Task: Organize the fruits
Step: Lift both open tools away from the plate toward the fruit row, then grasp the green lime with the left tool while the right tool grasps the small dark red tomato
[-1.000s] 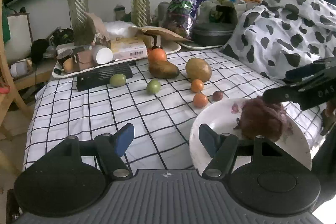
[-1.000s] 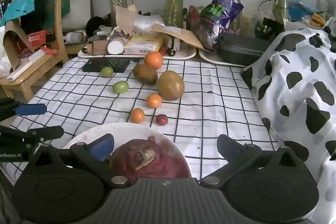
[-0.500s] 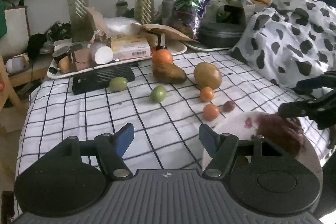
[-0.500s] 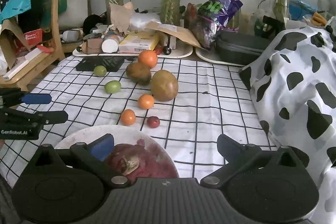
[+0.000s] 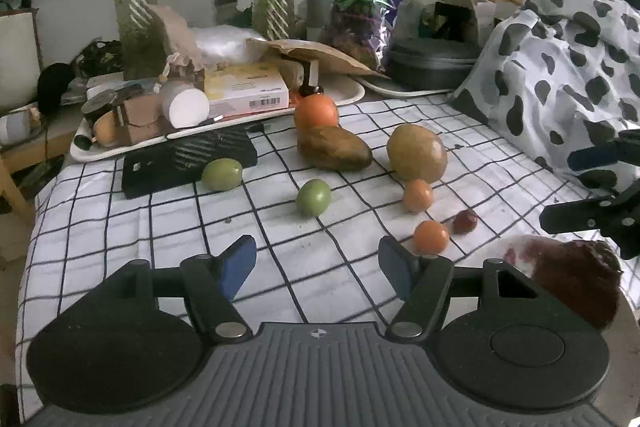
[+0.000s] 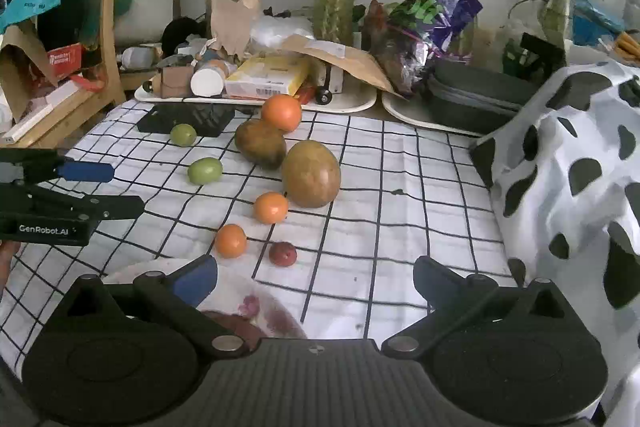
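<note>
Both the left tongs and the right tongs stand wide and empty. Small round orange fruits lie just ahead; the dark-red fruit sits on the white plate below the right tongs.

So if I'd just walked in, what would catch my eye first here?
Probably the loose fruit strewn over the checked tablecloth: a big orange at the back, two brownish mangoes mid-table. Nearest, a white plate holds a dark red fruit, and both open grippers, left and right, hover empty.
</note>
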